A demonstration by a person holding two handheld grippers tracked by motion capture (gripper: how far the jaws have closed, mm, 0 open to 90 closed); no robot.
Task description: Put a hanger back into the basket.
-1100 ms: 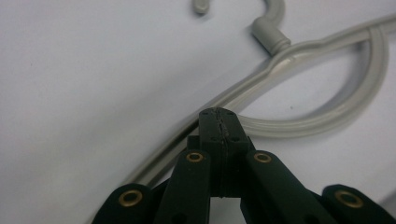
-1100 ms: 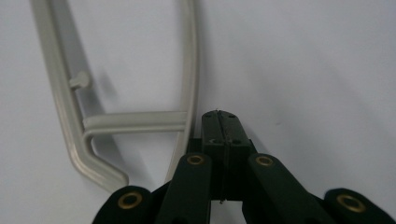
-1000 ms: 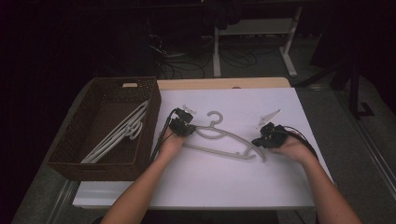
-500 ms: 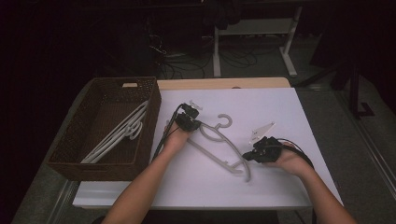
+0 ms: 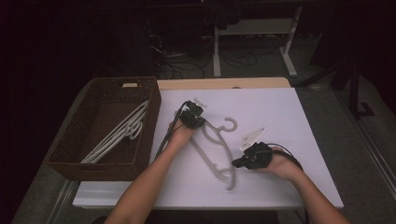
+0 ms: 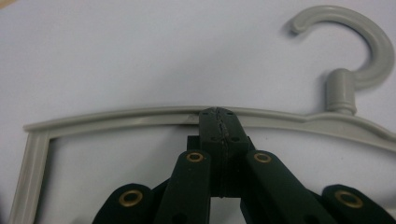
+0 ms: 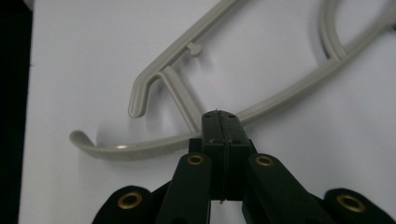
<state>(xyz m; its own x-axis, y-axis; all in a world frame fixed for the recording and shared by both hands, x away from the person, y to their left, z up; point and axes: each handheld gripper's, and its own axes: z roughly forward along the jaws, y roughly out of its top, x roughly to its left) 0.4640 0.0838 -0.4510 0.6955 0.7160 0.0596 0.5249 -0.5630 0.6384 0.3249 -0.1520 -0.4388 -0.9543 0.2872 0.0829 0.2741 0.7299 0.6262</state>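
grey plastic hanger mid white table | brown wicker basket left, white hangers inside

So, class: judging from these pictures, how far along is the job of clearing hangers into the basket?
Done: several pale hangers lie in the wicker basket. In hand: both the left gripper and right gripper are shut on one grey hanger on the white table. Left: that hanger appears yet to go into the basket.
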